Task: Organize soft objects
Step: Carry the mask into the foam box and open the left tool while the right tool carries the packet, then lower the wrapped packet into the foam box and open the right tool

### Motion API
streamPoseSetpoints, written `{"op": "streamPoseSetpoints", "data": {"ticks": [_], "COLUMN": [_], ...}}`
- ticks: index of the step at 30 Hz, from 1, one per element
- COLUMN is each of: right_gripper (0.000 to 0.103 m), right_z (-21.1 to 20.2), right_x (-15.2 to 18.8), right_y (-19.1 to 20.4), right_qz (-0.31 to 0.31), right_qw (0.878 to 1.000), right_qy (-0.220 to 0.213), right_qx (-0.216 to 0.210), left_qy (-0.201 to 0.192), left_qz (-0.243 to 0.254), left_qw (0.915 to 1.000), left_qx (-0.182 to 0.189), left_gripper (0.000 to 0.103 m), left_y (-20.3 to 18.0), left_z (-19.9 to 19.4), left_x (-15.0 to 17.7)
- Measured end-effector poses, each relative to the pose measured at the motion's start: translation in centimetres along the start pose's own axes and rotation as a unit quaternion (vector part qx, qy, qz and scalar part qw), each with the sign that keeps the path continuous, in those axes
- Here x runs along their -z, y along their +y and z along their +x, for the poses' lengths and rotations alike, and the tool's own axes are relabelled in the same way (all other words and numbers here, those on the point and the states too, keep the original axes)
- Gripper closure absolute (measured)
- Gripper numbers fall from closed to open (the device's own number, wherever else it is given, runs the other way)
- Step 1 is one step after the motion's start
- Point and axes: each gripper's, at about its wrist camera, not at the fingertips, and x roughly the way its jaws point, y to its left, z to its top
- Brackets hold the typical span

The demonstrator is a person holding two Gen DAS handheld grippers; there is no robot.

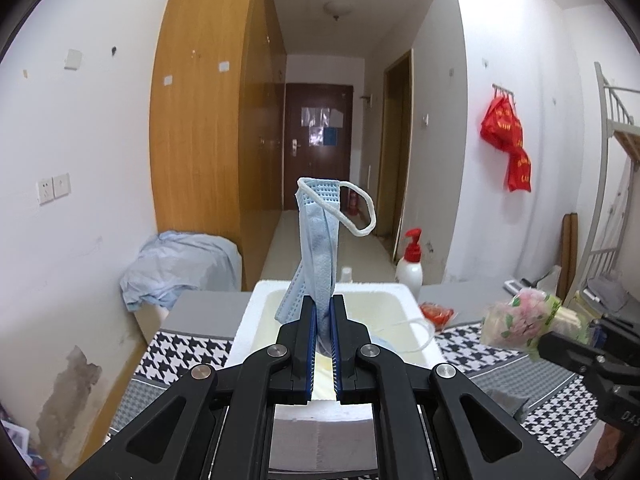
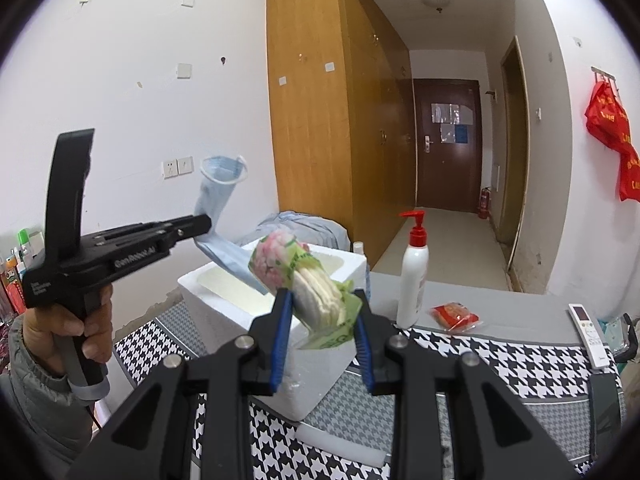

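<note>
My left gripper [image 1: 323, 300] is shut on a light blue face mask [image 1: 318, 236] that stands up from the jaws, its white ear loop curling to the right. It hangs over a white foam box [image 1: 404, 300] on the checked table. My right gripper [image 2: 323, 296] is shut on a pack of tissues in a pink and green flowered wrapper [image 2: 308, 280], also above the foam box [image 2: 332, 364]. In the right wrist view the left gripper [image 2: 206, 224] shows at the left with the mask [image 2: 218, 188], held by a hand. The tissue pack [image 1: 528, 318] shows at the right of the left wrist view.
A white pump bottle with a red top [image 2: 414, 276] stands behind the box. A small red packet [image 2: 454, 314] and a white remote [image 2: 590, 334] lie on the houndstooth cloth [image 2: 500, 356]. A blue cloth heap [image 1: 180, 264] sits at the far left by the wardrobe.
</note>
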Motion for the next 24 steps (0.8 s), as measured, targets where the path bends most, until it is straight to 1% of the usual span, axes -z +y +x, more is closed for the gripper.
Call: {"op": "streamPoseSetpoints", "data": {"ticks": [6, 11, 14, 17, 18, 19, 20, 21, 22, 24], "right_gripper": [0.069, 0.069, 0.069, 0.069, 0.069, 0.069, 0.069, 0.069, 0.069, 0.069], "right_z": [0.9, 1.6, 1.9, 2.2, 2.4, 2.5, 2.5, 2.6, 2.6, 2.7], "right_x": [0.0, 0.0, 0.0, -0.1, 0.0, -0.1, -0.1, -0.1, -0.1, -0.1], "right_y": [0.1, 0.0, 0.0, 0.1, 0.1, 0.1, 0.2, 0.3, 0.3, 0.4], "right_qz": [-0.001, -0.003, -0.002, -0.001, -0.001, -0.001, -0.001, -0.001, 0.0, 0.0], "right_qw": [1.0, 1.0, 1.0, 1.0, 1.0, 1.0, 1.0, 1.0, 1.0, 1.0], "right_qy": [0.006, 0.012, 0.015, 0.018, 0.02, 0.02, 0.02, 0.02, 0.02, 0.02], "right_qx": [0.0, 0.003, 0.006, 0.01, 0.011, 0.012, 0.013, 0.013, 0.014, 0.015], "left_qy": [0.03, 0.042, 0.045, 0.051, 0.051, 0.051, 0.05, 0.049, 0.047, 0.041], "left_qz": [0.0, -0.001, 0.004, 0.008, 0.009, 0.008, 0.008, 0.007, 0.006, 0.003], "left_qw": [0.9995, 0.9991, 0.9989, 0.9985, 0.9985, 0.9986, 0.9986, 0.9987, 0.9989, 0.9991], "left_qx": [-0.001, 0.0, 0.01, 0.017, 0.018, 0.015, 0.011, 0.008, 0.007, 0.009], "left_gripper": [0.096, 0.096, 0.096, 0.09, 0.083, 0.067, 0.056, 0.037, 0.026, 0.021], "left_y": [0.5, 0.8, 0.7, 0.6, 0.6, 0.7, 0.7, 0.8, 0.9, 1.1], "left_z": [1.9, 2.9, 3.3, 3.6, 3.6, 3.5, 3.5, 3.5, 3.4, 3.2], "left_x": [0.6, 0.7, 0.8, 0.7, 0.8, 0.9, 0.9, 0.9, 0.9, 0.9]}}
